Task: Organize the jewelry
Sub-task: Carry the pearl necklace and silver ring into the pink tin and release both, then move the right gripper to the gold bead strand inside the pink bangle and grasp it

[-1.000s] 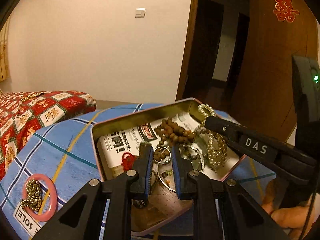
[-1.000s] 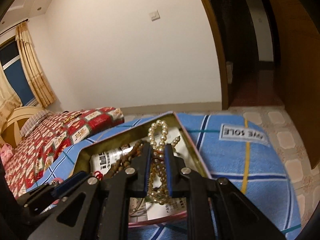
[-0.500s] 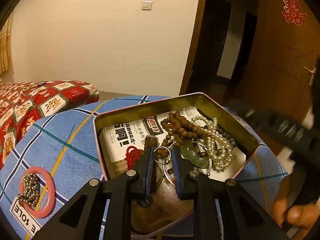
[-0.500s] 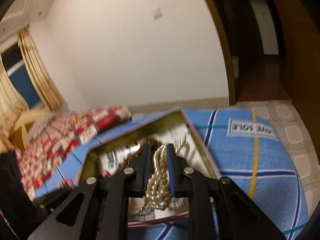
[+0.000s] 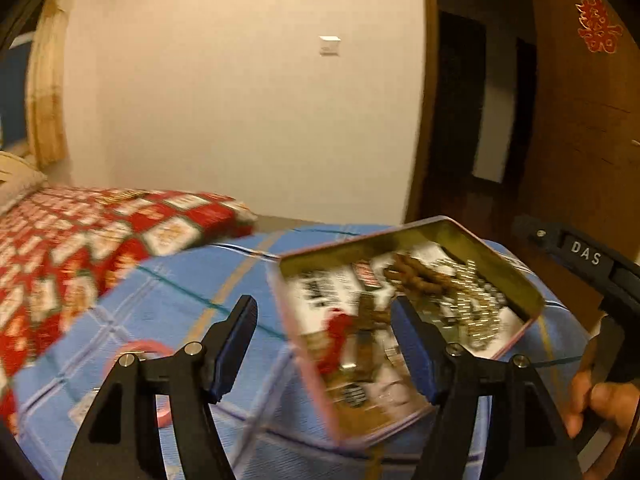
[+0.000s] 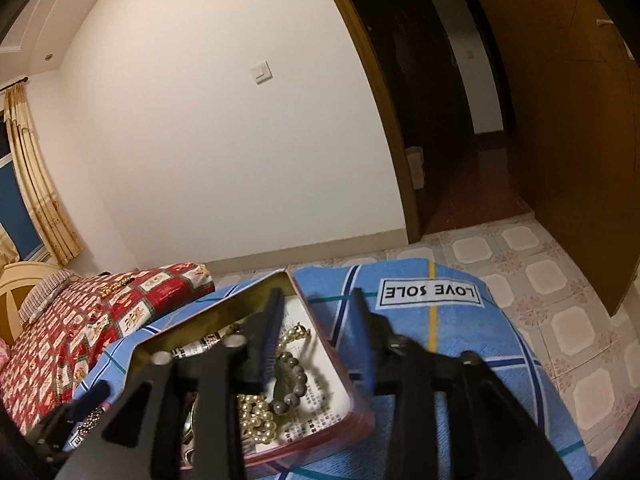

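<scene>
Jewelry tin sits open on the blue checked cloth, collecting pearls and beads, while a pink bangle, I think, waits outside it. My left gripper and right gripper have just been opening; both stand apart, gripping nothing.

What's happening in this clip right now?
A person with a gripper in each hand is sorting jewelry into a tin on a blue checked cloth. The left gripper and the right gripper have both just been opening, with nothing held. The pearl necklace lies in the tin with other beads.
</scene>
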{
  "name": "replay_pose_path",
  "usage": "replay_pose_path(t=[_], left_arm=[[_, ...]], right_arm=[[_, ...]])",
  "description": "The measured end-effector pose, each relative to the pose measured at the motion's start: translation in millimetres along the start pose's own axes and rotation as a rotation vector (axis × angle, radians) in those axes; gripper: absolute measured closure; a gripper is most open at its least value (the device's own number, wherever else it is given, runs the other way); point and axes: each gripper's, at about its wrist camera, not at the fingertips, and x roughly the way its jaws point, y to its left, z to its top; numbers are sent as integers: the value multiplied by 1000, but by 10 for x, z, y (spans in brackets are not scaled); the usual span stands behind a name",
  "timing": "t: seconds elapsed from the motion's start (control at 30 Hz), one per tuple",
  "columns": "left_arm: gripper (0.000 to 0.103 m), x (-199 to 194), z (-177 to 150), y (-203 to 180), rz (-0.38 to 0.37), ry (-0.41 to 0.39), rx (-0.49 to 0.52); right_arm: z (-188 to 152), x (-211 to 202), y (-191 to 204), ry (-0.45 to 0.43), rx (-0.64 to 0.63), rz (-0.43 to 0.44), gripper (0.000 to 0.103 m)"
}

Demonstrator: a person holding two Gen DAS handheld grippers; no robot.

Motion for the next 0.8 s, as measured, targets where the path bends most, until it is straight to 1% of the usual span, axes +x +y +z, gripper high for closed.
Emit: replay_pose_path(t=[0.07, 0.2, 0.3, 0.47, 0.6, 0.8], left_arm=[[34, -145, -44, 196, 55, -14, -33], [34, -304, -153, 440, 116, -16, -60], [34, -383, -262, 493, 146, -5, -47], [34, -389, -360, 503, 130, 30, -46], [34, -371, -377, 518, 137, 55, -59], [34, -431, -408, 541, 136, 54, -70]], right_arm=[[-3, -40, 9, -30, -5, -14, 54], [-21, -83, 37, -59, -23, -32, 44], [-75, -87, 128, -66, -67, -39, 43], [-199, -122, 326, -42, -142, -33, 43], [-284, -211, 402, -31, -142, -25, 43], [-416, -361, 523, -20, -153, -7, 43]])
